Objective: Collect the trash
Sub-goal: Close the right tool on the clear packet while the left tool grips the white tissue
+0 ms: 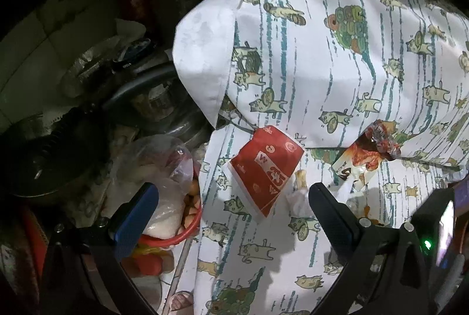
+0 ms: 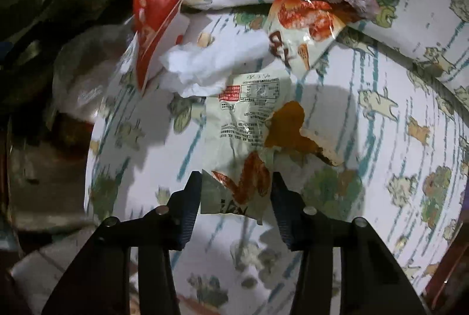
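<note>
Trash lies on a cat-print cloth (image 1: 337,74). In the left wrist view a flattened red paper cup (image 1: 265,171) lies just ahead of my open, empty left gripper (image 1: 231,197), with a crumpled white tissue (image 1: 299,199) and a torn snack wrapper (image 1: 368,152) to the right. In the right wrist view my right gripper (image 2: 236,192) is half closed around the near end of a pale printed wrapper (image 2: 249,121); contact with the fingers is not clear. Beyond it lie the tissue (image 2: 205,66), the red cup (image 2: 152,27) and the torn wrapper (image 2: 316,4).
Left of the cloth, in the left wrist view, is a dark cluttered area with a clear plastic bag (image 1: 158,168), a red bowl (image 1: 187,230) of food and metal pots (image 1: 158,107). The cloth (image 2: 395,110) has a raised fold behind the trash.
</note>
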